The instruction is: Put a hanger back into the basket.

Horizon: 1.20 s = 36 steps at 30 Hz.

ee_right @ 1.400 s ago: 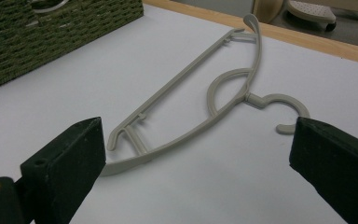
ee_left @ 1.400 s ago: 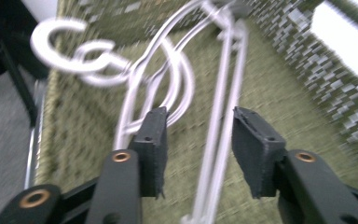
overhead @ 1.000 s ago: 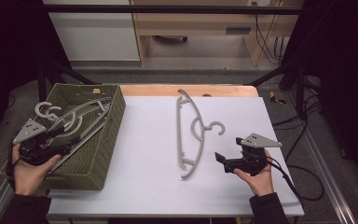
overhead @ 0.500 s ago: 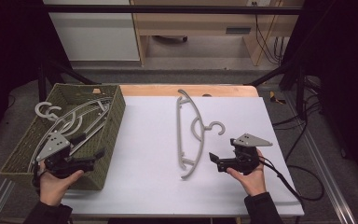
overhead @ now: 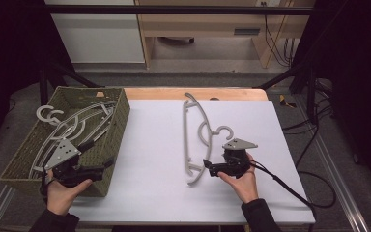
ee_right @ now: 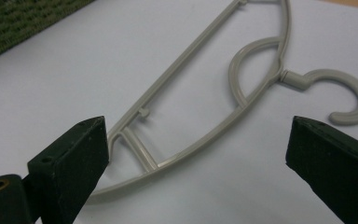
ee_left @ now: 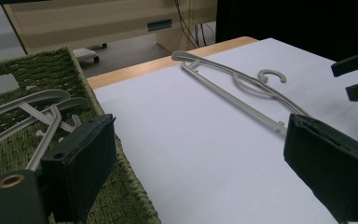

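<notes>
1. Counter (overhead: 154,159): white surface with a wooden strip along its far edge.
2. Grey hanger (overhead: 189,140): one piece, flat on the counter right of centre, lengthwise away from the person, hook (overhead: 224,131) turned to the right. Nothing grips it.
3. Woven basket (overhead: 118,121): olive green, on the left part of the counter. It holds several more grey hangers (overhead: 72,126), and their hooks poke over its far left rim.
4. Left gripper (overhead: 107,164): held in the left hand at the basket's near right corner. Its fingers (ee_left: 81,165) have just been opening and stand wide apart, with nothing between them.
5. Right gripper (overhead: 206,166): held in the right hand, low over the counter, pointing at the near end of the grey hanger. Its fingers (ee_right: 72,156) stand wide apart, close to that end, holding nothing.
</notes>
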Available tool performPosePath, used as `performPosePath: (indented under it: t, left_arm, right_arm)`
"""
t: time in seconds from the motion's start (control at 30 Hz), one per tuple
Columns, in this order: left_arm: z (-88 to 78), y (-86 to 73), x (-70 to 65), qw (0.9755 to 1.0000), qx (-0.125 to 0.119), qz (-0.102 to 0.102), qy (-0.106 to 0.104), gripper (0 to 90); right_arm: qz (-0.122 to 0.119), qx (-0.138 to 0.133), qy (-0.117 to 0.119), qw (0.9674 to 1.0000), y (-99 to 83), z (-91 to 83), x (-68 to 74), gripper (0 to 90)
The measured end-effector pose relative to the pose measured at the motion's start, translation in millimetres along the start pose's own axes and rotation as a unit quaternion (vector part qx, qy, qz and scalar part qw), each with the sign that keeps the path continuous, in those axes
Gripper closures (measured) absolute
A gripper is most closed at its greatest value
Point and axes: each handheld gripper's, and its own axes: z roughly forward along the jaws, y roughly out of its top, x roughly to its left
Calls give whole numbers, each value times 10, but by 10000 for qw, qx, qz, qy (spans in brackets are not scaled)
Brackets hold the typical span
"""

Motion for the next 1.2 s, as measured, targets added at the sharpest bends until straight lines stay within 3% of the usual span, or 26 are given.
performPosePath:
  t: [0.17, 0.3, 0.53, 0.63, 0.73, 1.2]
  left_arm:
    - [15, -6, -2, 10000, 35, 5, -20, 90]
    - [9, -8, 16, 10000, 18, 6, -5, 89]
    - [23, -22, 35, 10000, 70, -14, 21, 88]
    - [28, -23, 32, 10000, 94, -11, 7, 88]
    - [24, -23, 34, 10000, 94, -16, 8, 88]
    - [1, -16, 40, 10000, 73, -10, 37, 89]
  right_arm:
    - [8, 303, 27, 9995, -46, 175, 31, 119]
    - [-92, 551, -82, 9984, -95, 330, 58, 153]
    - [-121, 649, -265, 9975, -142, 509, 56, 243]
    - [-37, 708, -308, 9970, -133, 511, 46, 370]
    - [93, 828, -341, 9959, -136, 519, 31, 422]
    - [477, 1060, -157, 9931, -115, 494, 18, 540]
